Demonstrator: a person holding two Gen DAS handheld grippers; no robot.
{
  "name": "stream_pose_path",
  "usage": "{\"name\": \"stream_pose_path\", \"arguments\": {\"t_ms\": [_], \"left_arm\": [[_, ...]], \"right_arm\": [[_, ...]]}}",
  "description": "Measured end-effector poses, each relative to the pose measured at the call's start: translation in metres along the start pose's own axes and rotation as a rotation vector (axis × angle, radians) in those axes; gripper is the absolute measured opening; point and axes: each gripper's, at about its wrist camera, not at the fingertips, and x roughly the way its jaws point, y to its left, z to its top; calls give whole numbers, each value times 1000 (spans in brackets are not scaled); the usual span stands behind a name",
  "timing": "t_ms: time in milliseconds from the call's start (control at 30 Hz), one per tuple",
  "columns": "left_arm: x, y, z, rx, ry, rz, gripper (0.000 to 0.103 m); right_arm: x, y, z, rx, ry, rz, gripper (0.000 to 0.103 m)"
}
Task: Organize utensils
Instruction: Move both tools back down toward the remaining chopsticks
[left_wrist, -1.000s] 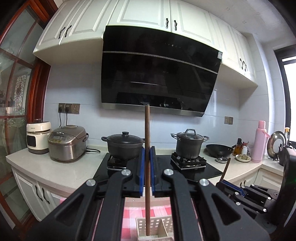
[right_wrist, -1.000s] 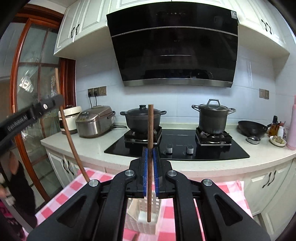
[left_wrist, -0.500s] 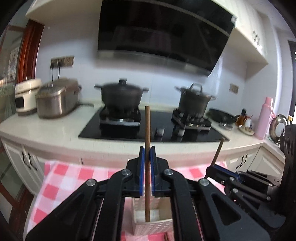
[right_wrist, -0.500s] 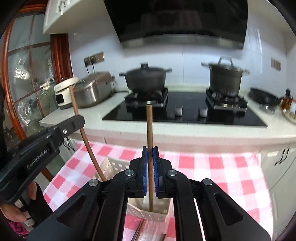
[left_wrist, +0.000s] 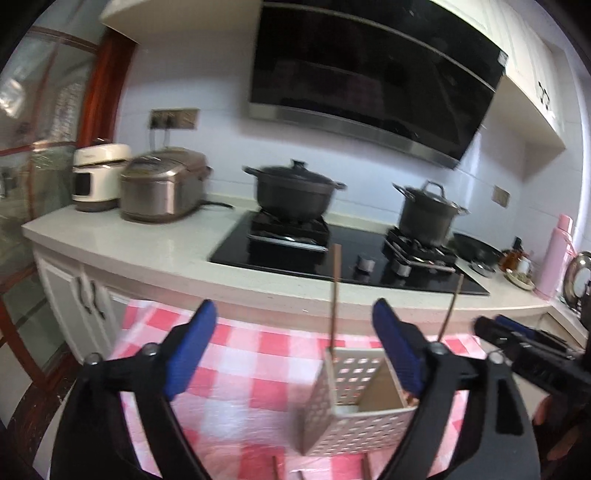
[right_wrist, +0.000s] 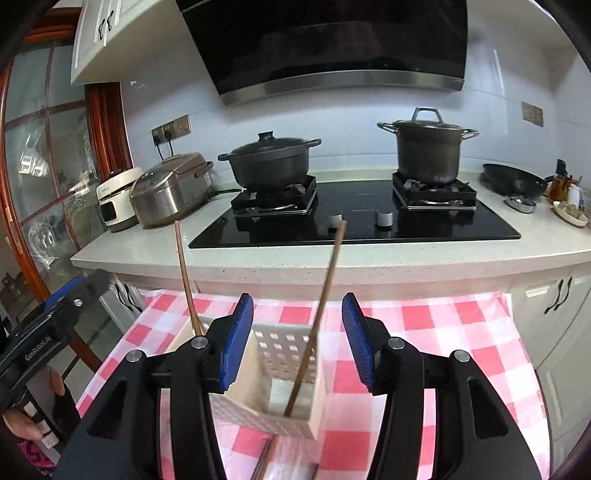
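Observation:
A white perforated utensil basket (left_wrist: 343, 435) (right_wrist: 284, 343) stands on the pink checked cloth. My left gripper (left_wrist: 295, 350) hangs just before it, jaws opening wide, nothing between the pads. The brown chopstick (left_wrist: 335, 295) it dropped stands in the basket's left corner. My right gripper (right_wrist: 299, 343) is also opening. A second chopstick (right_wrist: 321, 306) leans free between its pads, its lower end inside the basket, touching neither pad. In the right wrist view the first chopstick (right_wrist: 186, 280) stands at the basket's left, with the left gripper (right_wrist: 79, 291) beside it.
More chopsticks (right_wrist: 266, 458) lie on the cloth (right_wrist: 424, 332) in front of the basket. Behind runs a white counter (right_wrist: 369, 258) with a black hob, two pots (right_wrist: 273, 162), a rice cooker (right_wrist: 170, 192) and a pink bottle (left_wrist: 554, 258). A person's hand (right_wrist: 22, 421) holds the left gripper.
Both grippers sank toward the basket and opened. Each let go of its chopstick, and the two chopsticks now stand in the basket.

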Motion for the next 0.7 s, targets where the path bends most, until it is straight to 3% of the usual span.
{"name": "stream_pose_path", "arguments": {"t_ms": [67,167,433,700], "left_arm": [[-13,7,-8,7,-21,23,99],[-31,15,-25,23,-18,47,98],[-51,31,-77,55,144,83,98],[-59,43,-127,51,260,116,98]], "right_arm": [[-11,-2,-8,-10,-8,-13,49],[-26,-5,-32,-15,-10,-21,49],[-43,-8,-108,-48,54,-76,49],[-30,-21,-172,41,193,-82,41]]}}
